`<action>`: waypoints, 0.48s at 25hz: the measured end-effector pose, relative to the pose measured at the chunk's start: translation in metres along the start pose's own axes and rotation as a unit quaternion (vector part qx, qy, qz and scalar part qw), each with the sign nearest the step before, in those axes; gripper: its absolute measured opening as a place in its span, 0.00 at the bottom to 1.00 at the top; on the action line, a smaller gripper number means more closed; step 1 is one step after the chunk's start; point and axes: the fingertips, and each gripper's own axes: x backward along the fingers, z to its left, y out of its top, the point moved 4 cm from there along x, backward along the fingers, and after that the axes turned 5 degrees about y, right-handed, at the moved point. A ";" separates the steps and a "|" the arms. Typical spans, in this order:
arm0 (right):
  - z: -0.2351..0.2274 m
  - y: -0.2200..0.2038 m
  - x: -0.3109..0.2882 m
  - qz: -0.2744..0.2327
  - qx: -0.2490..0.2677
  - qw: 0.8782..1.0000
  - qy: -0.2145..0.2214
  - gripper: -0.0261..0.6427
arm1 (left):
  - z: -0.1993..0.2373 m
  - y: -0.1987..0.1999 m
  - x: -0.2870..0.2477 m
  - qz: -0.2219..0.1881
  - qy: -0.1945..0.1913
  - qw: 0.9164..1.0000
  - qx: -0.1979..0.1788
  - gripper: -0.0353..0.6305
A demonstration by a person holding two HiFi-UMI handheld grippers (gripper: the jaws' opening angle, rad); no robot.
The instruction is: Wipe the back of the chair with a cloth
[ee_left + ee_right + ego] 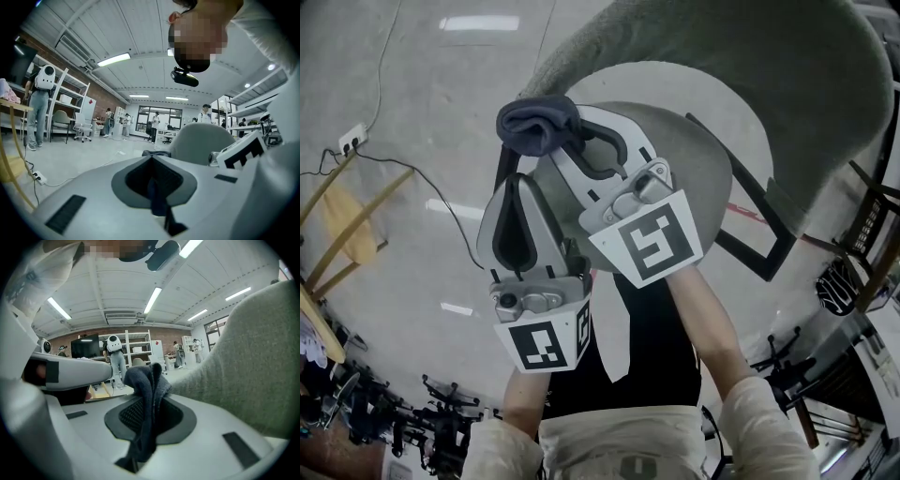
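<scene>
Underneath everything, a pale polished floor (422,131), glossy with strip-light reflections. Across the top of the head view, the broad chair back (787,84): grey-green felt-like fabric, fuzzy-napped, bent into a shell-like curve with a rounded rim. Inside that curve, a smoother grey rounded seat (698,155), and under it thin black frame bars (750,239) set at angles. Next in size, two tools of matt grey-white plastic, each with a marker cube at the rear. Right tool (567,131) (150,394) clamped tight on the cloth (539,122) (147,380), which runs down through the dark ribbed pads and bunches out past the tips, right at the left end of the chair back's rim. Cloth dark blue-grey, soft knit or terry, crumpled into thick folds. Left tool (508,178) (152,161) just beside and below, jaws drawn together with nothing definite gripped, only a thin bluish line along the seam.
</scene>
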 end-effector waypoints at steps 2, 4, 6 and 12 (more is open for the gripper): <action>-0.006 0.000 0.000 -0.004 -0.009 1.000 -0.011 0.13 | -0.001 0.000 -0.003 0.000 -0.004 1.000 -0.002 0.07; -0.016 0.000 0.002 -0.007 -0.014 0.999 -0.030 0.13 | -0.002 0.000 -0.006 0.001 -0.008 1.000 -0.004 0.08; -0.025 0.001 0.004 -0.010 -0.013 0.999 -0.045 0.13 | -0.005 0.000 -0.011 0.005 -0.012 1.000 -0.004 0.07; -0.054 -0.003 0.012 -0.011 -0.021 0.997 -0.079 0.13 | -0.017 -0.004 -0.026 0.012 -0.028 0.999 -0.020 0.07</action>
